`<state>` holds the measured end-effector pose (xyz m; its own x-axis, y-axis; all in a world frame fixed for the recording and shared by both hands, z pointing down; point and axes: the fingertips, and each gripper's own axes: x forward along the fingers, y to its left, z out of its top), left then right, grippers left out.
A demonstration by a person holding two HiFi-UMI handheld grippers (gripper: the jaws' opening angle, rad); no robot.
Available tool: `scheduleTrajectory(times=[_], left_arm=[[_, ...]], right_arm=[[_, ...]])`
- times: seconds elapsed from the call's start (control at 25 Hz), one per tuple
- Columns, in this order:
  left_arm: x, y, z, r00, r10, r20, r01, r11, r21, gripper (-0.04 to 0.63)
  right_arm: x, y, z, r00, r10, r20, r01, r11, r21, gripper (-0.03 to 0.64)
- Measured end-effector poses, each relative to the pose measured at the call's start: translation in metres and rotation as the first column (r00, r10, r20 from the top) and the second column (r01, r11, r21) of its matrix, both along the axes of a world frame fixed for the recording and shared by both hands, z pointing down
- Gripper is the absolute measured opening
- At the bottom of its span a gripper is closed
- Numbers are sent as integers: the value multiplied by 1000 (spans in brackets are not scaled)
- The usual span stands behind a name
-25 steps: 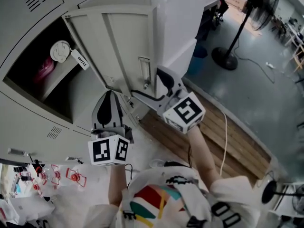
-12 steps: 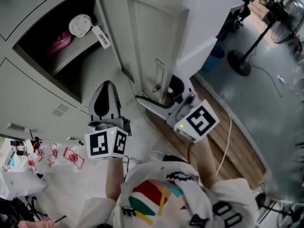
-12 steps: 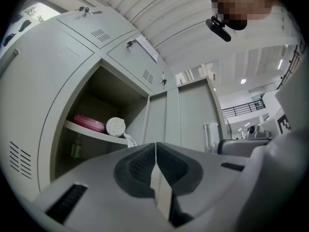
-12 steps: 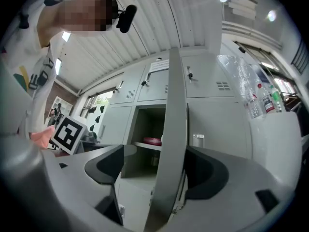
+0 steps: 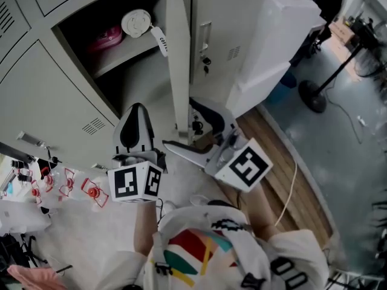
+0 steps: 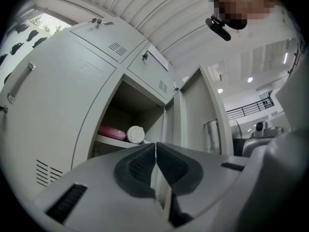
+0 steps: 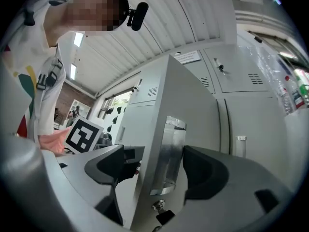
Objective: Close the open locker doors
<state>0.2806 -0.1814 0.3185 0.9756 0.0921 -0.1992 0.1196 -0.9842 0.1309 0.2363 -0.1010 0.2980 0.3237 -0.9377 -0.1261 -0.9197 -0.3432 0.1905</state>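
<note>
Grey lockers (image 5: 54, 95) are lining the wall; right gripper (image 7: 159, 173), spread, is straddling the stiff, likely light-swinging open door (image 5: 180, 59) at its handle (image 7: 170, 149); left gripper (image 6: 155, 161) pressed together.

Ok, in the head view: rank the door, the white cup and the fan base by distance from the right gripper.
1. Door: between the open jaws of the right gripper.
2. White cup: on the locker shelf, up left.
3. Fan base: on the floor, far right.

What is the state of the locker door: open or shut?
Open. The door stands out from the locker, nearly edge-on, and the shelf inside shows. The right gripper's jaws stand apart around its edge.
</note>
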Motion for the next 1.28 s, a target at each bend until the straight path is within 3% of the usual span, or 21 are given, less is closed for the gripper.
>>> scheduleTrajectory(times=[0.4,0.72,0.92,1.28], left_arm=[[-47,-82,1,987,-160,8,160,987,4,8],[-89,-149,3,953,-303,14,303,953,19,8],[-109,-173,5,934,-358,17,357,933,43,8],[-135,-202,4,895,-446,12,445,894,50,8]], right_arm=[[-5,-73,0,994,-107,23,107,994,9,353],[18,-123,9,991,-127,34,126,992,15,353],[41,-148,12,993,-115,-28,115,993,5,353],[65,-178,15,994,-110,5,110,994,27,353]])
